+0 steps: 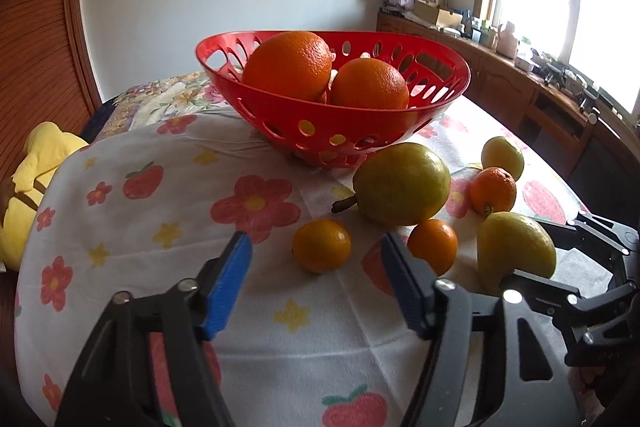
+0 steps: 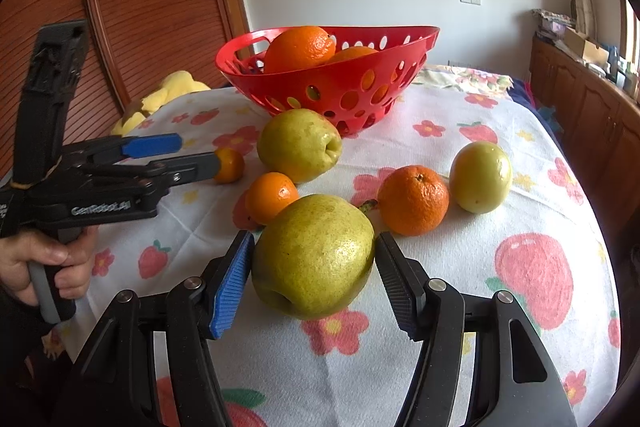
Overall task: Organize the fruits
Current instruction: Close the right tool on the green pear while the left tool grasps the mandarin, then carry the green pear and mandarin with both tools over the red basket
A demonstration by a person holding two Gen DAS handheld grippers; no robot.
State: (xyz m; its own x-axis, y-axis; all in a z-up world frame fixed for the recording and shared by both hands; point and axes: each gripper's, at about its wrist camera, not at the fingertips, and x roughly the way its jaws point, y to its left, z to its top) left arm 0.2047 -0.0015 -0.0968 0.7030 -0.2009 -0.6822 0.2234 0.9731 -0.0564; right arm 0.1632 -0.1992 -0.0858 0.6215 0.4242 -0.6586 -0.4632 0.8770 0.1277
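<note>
Left gripper (image 1: pixel 316 259): jaws wide apart, empty, resting low over the flower-printed white tablecloth (image 1: pixel 160 227), with a small round orange mandarin (image 1: pixel 322 246) lying between and just beyond its fingertips. Far centre: perforated red plastic basket (image 1: pixel 332 107) containing two large oranges (image 1: pixel 290 65). Near the basket's right foot lies a large green-yellow pear (image 1: pixel 402 183). Right gripper (image 2: pixel 314 267): jaws spread around a second large speckled green-yellow pear (image 2: pixel 314 257); the blue pad touches or nearly touches it; firm grip cannot be confirmed. Right of it: a larger dimpled tangerine (image 2: pixel 413 200) and a small round green fruit (image 2: pixel 481 177).
</note>
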